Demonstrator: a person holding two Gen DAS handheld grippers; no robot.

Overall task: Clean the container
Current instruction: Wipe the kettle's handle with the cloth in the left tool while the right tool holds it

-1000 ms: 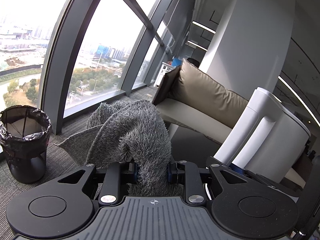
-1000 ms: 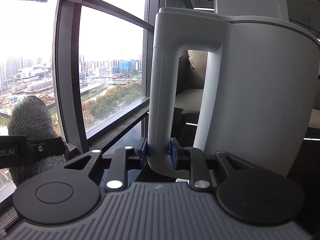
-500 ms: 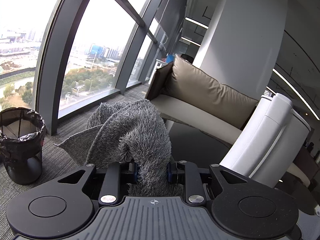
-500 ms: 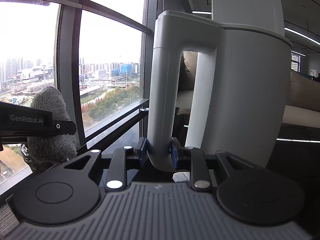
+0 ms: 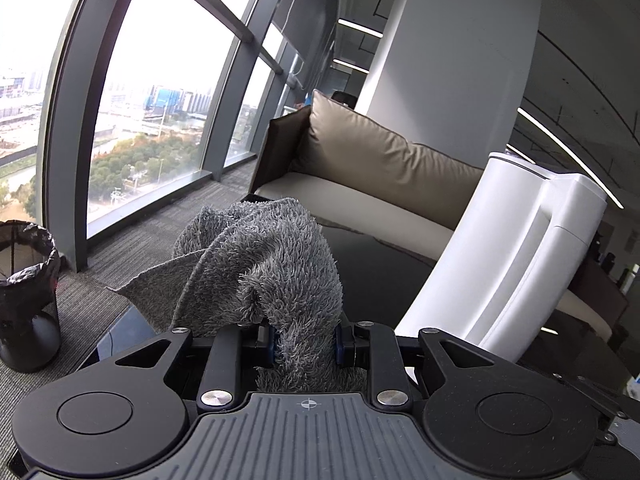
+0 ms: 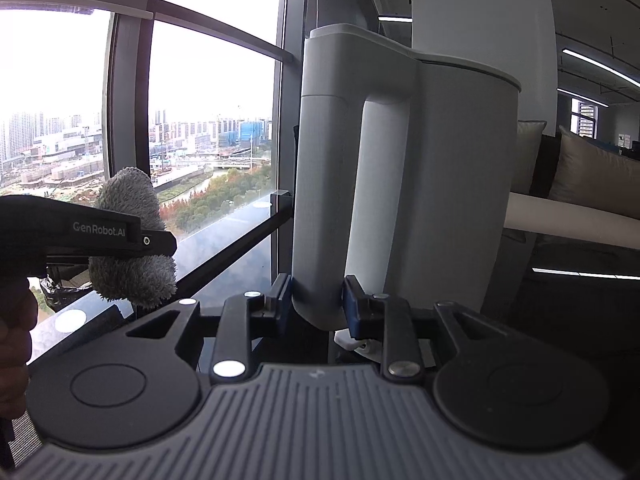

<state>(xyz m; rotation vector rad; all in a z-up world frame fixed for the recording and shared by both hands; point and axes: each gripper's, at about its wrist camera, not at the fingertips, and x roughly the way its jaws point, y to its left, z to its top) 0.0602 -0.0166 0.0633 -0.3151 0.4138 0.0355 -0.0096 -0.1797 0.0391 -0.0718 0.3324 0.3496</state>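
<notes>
Window-side sofa, bin, cloth, white container

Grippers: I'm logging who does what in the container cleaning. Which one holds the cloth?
The left gripper, shut on the fluffy grey cloth. The right gripper instead clamps the handle of the white container.

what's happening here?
A person holds two handheld grippers. The left gripper is shut on a grey fluffy cloth. The right gripper is shut on the handle of a white container, upright over a dark glass table. Cloth and container are apart.
</notes>
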